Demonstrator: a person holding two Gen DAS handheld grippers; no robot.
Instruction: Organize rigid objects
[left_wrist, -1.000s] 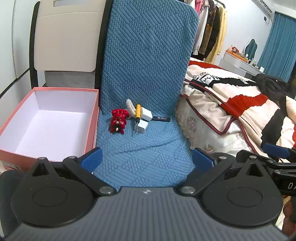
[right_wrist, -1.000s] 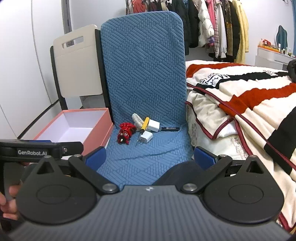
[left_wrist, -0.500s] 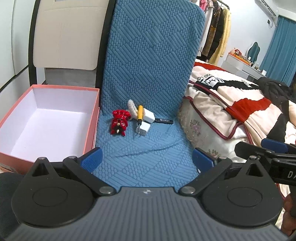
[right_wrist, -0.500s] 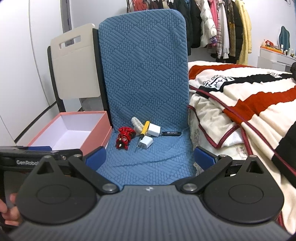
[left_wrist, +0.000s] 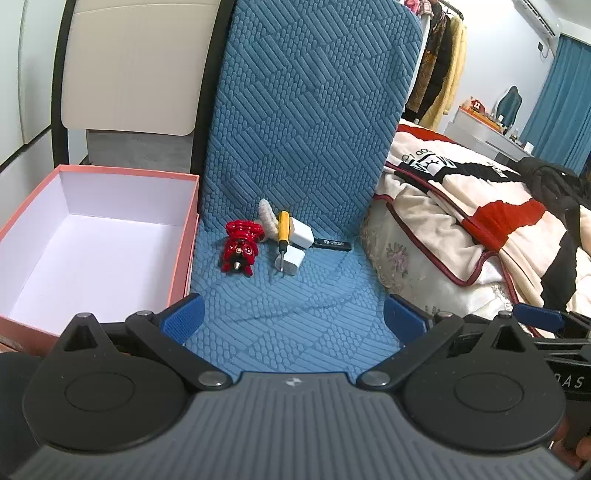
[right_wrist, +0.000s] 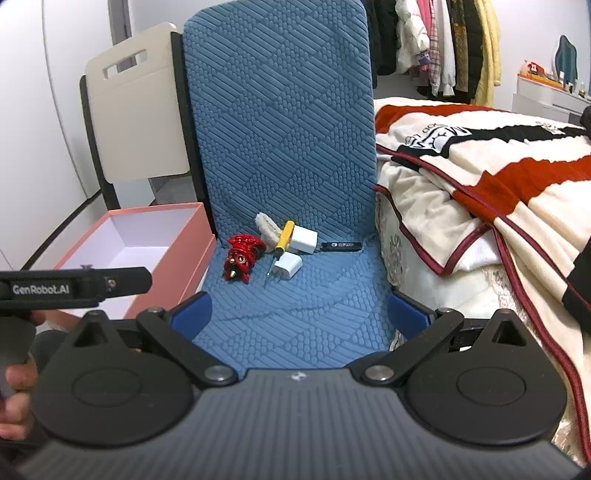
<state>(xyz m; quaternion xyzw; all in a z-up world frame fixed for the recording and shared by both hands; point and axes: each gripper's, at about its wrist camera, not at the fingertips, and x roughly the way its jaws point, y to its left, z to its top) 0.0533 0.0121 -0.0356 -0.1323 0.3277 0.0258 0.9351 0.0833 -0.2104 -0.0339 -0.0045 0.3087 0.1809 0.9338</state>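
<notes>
Right now we hold both grippers low over the near edge of a blue quilted chair cushion (left_wrist: 295, 295), and neither touches anything. Our left gripper (left_wrist: 293, 317) has its blue fingertips (left_wrist: 183, 317) spread wide with only cushion between them; our right gripper (right_wrist: 301, 310) is spread just the same, empty.

Far ahead, where the seat meets the backrest, lies a small cluster. A red toy figure (left_wrist: 240, 251) sits at the left of it. Just right of that, a yellow-handled screwdriver (left_wrist: 282, 236) lies with its tip pointing toward us, resting across two white charger plugs (left_wrist: 295, 245), one nearer and one farther. A fluffy white brush (left_wrist: 266, 218) leans behind the toy and screwdriver. A black stick-shaped device (left_wrist: 332, 243) lies at the right end, touching the farther plug.

Left of the chair, beside the seat, stands an open pink box (left_wrist: 184, 236) with a white inside, nothing in it. On the right a striped blanket (right_wrist: 480, 177) covers a bed.
</notes>
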